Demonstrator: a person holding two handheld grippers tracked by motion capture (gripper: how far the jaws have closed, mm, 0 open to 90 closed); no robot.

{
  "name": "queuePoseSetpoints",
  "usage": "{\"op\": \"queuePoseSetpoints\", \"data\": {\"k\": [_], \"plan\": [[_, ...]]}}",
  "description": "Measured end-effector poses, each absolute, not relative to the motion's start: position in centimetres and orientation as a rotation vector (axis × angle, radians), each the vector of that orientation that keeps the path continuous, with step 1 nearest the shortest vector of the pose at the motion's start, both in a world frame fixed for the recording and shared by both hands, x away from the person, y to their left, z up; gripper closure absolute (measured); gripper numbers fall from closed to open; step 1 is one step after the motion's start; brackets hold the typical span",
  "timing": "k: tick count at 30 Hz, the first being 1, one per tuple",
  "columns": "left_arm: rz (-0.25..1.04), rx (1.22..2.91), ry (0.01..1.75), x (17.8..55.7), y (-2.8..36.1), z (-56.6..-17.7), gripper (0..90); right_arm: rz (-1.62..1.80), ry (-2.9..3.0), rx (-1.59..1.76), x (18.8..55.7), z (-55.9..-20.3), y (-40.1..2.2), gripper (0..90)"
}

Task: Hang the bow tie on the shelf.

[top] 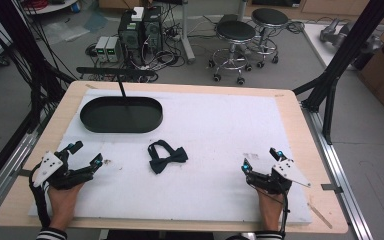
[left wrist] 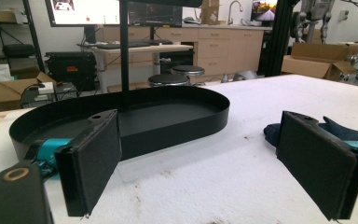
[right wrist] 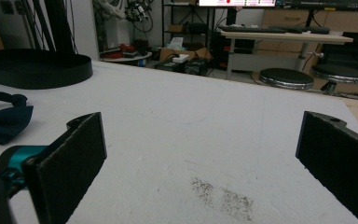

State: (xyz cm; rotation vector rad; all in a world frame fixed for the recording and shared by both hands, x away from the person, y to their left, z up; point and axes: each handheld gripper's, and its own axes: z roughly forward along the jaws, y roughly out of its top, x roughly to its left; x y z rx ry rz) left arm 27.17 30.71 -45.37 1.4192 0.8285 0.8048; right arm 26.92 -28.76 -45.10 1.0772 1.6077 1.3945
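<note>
A dark navy bow tie [top: 165, 156] lies flat on the white mat, near the middle of the table. Behind it and to the left sits a black oval tray [top: 140, 117] with nothing in it. My left gripper [top: 86, 153] rests at the front left, open, with nothing between its jaws. In the left gripper view [left wrist: 200, 140] the tray [left wrist: 168, 126] is straight ahead and the bow tie [left wrist: 340, 128] peeks from behind the right-hand jaw. My right gripper [top: 260, 159] rests open at the front right. In the right gripper view [right wrist: 200, 140] the bow tie [right wrist: 2, 121] lies far left.
A white mat [top: 205, 125] covers most of the wooden table. A thin black post with a crossbar [top: 115, 72] rises from the tray's back. Two stools [top: 235, 32] and computer towers [top: 140, 30] stand on the floor beyond. A dirt smudge [right wrist: 223, 196] marks the mat.
</note>
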Motion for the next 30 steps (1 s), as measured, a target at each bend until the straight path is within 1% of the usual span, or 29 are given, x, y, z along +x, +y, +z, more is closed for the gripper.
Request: {"op": "queuePoseSetpoints", "data": {"k": [23,30], "plan": [[0.793,1.426,0.818,27.23,30.74,-45.35,14.8,1.389,1.604,1.083,26.91,-45.1,-28.7,0.6],[0.767,1.423,0.838,27.45,30.91,-45.28,14.6,1.386,1.604,1.08,26.91,-45.1,-28.67,0.6]]}}
